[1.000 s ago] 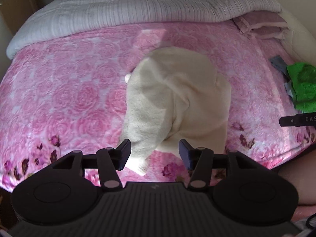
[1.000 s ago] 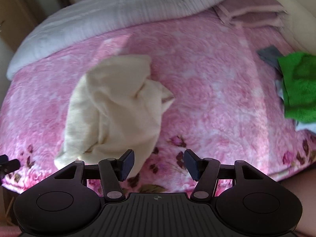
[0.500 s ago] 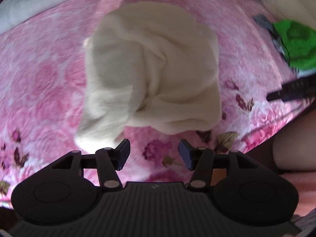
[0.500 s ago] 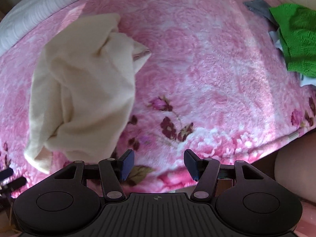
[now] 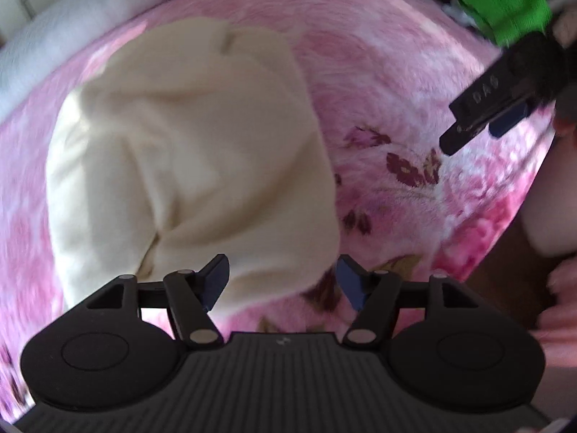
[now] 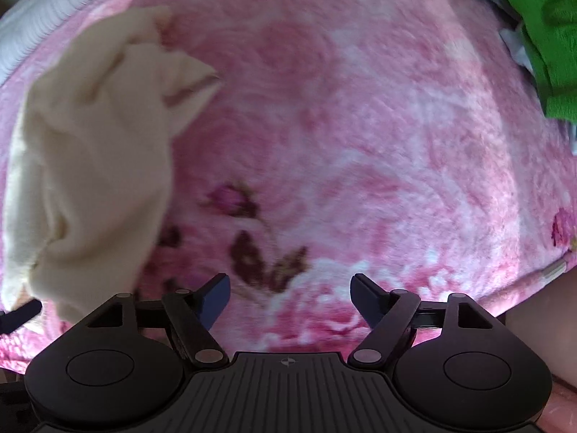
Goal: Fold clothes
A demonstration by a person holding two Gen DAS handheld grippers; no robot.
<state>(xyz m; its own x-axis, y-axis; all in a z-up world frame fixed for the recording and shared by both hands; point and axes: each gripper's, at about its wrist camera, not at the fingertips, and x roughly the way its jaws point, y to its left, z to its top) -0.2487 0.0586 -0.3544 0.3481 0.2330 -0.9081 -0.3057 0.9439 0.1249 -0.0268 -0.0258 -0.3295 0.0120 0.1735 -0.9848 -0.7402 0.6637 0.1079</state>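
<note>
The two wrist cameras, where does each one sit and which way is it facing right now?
Left wrist: on the left gripper, looking steeply down at the cream garment; its open fingers straddle the hem, and the right gripper shows at upper right.
Right wrist: on the right gripper, facing straight down at the pink floral blanket; fingers open over bare blanket.
Shared: garment, blanket, green cloth.

Cream garment [image 6: 90, 166] on pink blanket [image 6: 360, 126]

Garment [image 5: 187, 151]: plain cream. Blanket [image 6: 360, 126]: pink rose pattern with dark maroon flower sprigs. Cloth [image 6: 548, 43]: bright green. Quilt [image 6: 47, 25]: white, ribbed. Grippers: black with dark blue pads [image 5: 216, 279].
</note>
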